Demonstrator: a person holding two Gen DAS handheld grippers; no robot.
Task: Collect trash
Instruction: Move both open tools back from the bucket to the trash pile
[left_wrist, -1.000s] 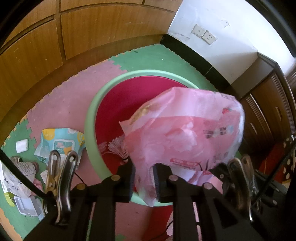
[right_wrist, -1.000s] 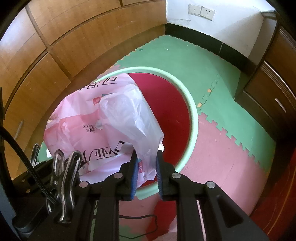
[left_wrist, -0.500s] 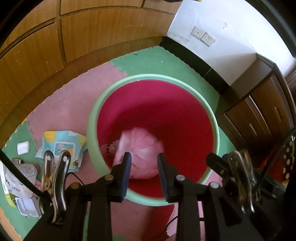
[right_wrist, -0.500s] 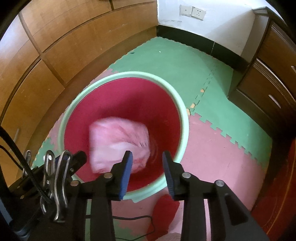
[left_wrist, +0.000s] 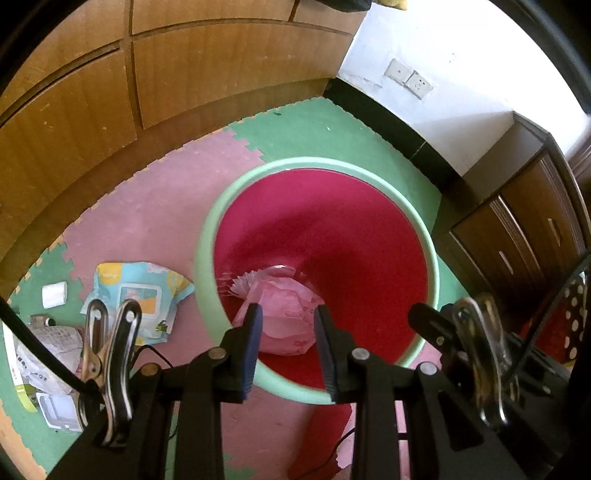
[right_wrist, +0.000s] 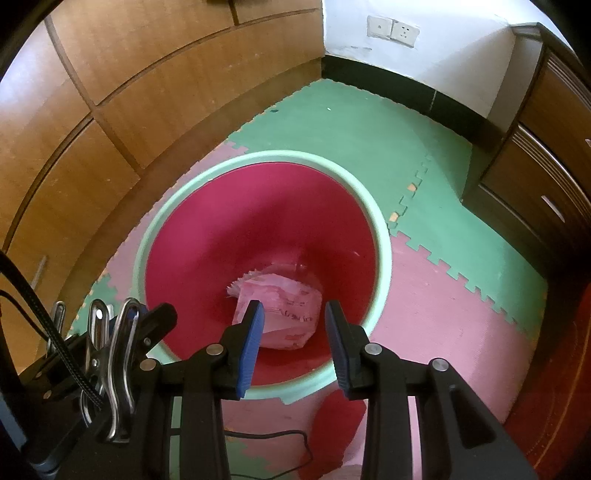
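A green and pink foam mat floor (left_wrist: 177, 206) fills both views, edged by wooden panels at upper left and dark cabinets at right. At centre stands the red bin (left_wrist: 369, 236) with its pale green rim, and the pink plastic bag (left_wrist: 284, 317) lies crumpled at its bottom, low in the frame. The left gripper (left_wrist: 287, 347) hangs above the bin with jaws parted and nothing between them; the bag shows far below through the gap. The right gripper (right_wrist: 293, 345) stands the same, parted and empty. At lower left of the left view, a blue wet-wipe packet (left_wrist: 136, 291) and crumpled papers (left_wrist: 48, 350) lie on the mat beside the bin.
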